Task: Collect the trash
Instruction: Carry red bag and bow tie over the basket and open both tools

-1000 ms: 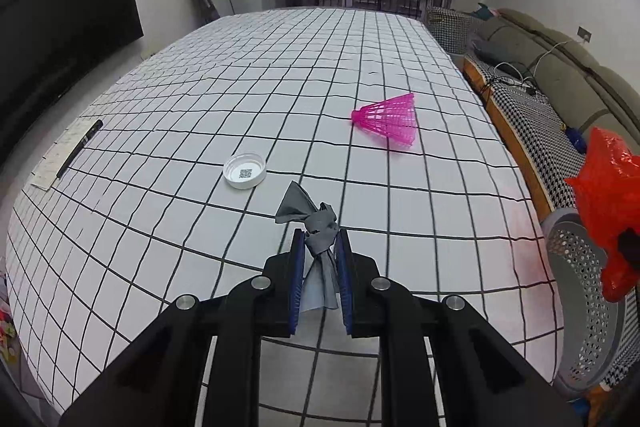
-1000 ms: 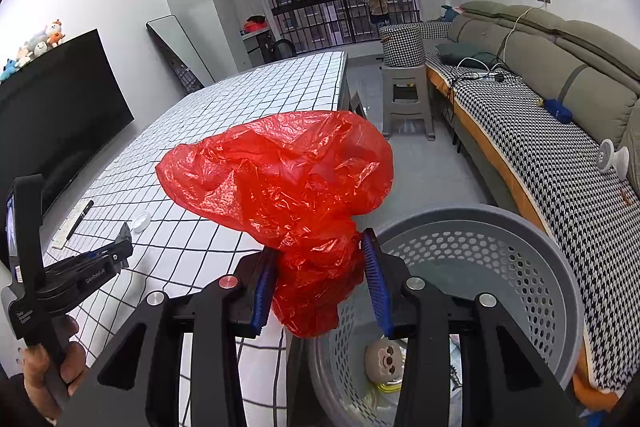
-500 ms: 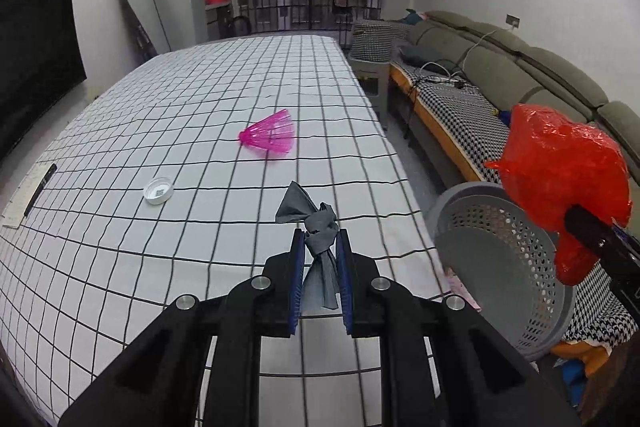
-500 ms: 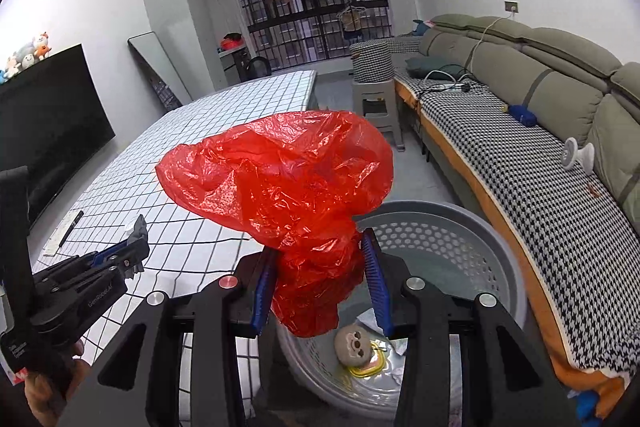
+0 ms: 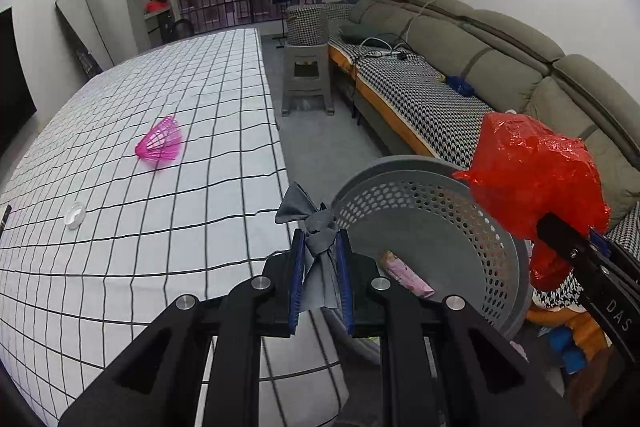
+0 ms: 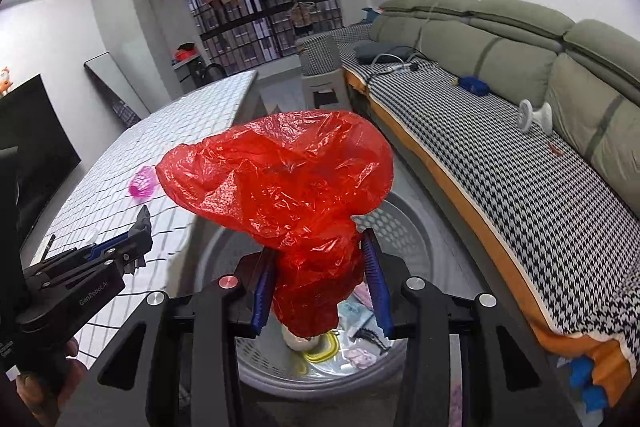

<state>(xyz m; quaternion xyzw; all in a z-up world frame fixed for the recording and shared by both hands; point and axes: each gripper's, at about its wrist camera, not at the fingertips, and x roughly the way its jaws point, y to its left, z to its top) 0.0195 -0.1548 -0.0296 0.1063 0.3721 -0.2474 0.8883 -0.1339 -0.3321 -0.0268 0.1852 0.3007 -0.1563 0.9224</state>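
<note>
Far left on the checked surface [image 5: 120,227], a white bottle cap [image 5: 75,215] lies near the left edge. Farther in, a pink shuttlecock [image 5: 160,143] rests on its side, well apart from the cap and nearer the right edge. The left gripper [image 5: 319,277] hangs over the surface's right edge, its fingers [image 5: 297,279] clamped on a knotted grey cloth [image 5: 318,251] whose loose end sticks up past the tips. Just right of it, beside that edge, stands a grey perforated basket [image 5: 424,199] on the floor; a pink wrapper [image 5: 404,273] and other small scraps lie inside. Above the basket the right gripper [image 6: 320,287] has its fingers [image 6: 375,283] pressed against the neck of a crumpled red plastic bag [image 6: 280,175], which balloons out above them. At far right a sofa [image 6: 520,75] runs along the wall.
</note>
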